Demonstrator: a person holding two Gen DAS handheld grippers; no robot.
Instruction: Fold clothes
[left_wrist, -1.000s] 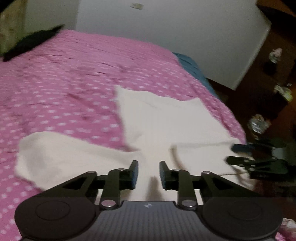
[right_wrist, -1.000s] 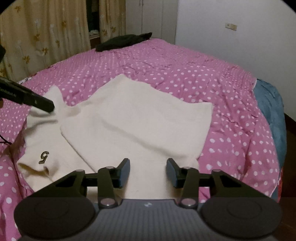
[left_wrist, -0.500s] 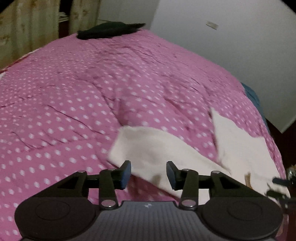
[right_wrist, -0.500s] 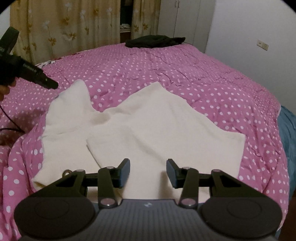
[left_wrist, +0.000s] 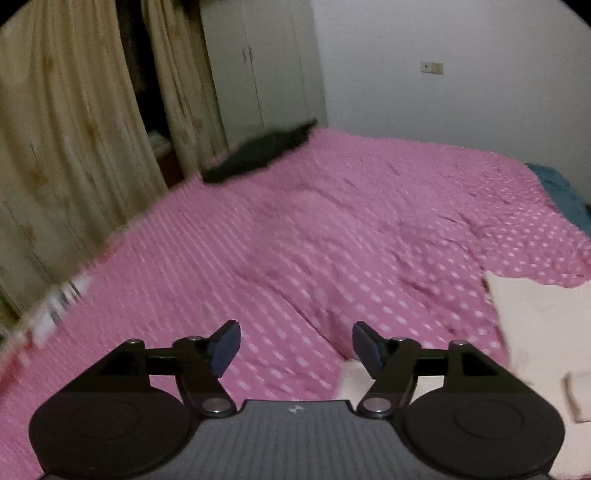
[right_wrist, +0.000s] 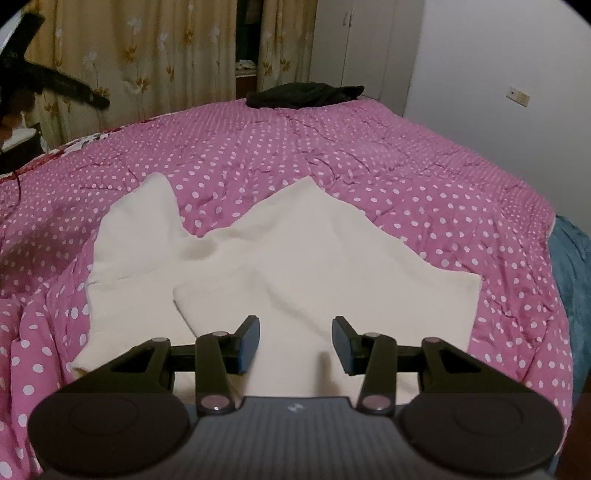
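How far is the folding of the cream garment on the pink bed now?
Done: one flap of the cream garment already lies folded over its body, on the pink dotted bedspread. In hand: nothing. The left tongs are opening with nothing between them, and the right tongs hover open above the garment. Left: one sleeve sticks out sideways, and the final folds are not yet made.

A pink polka-dot bedspread (right_wrist: 369, 162) fills mid-frame; a black bundle (right_wrist: 303, 95) lies at its top edge, floral curtains (right_wrist: 147, 55) upper left, a teal blanket (right_wrist: 570, 266) at the right edge
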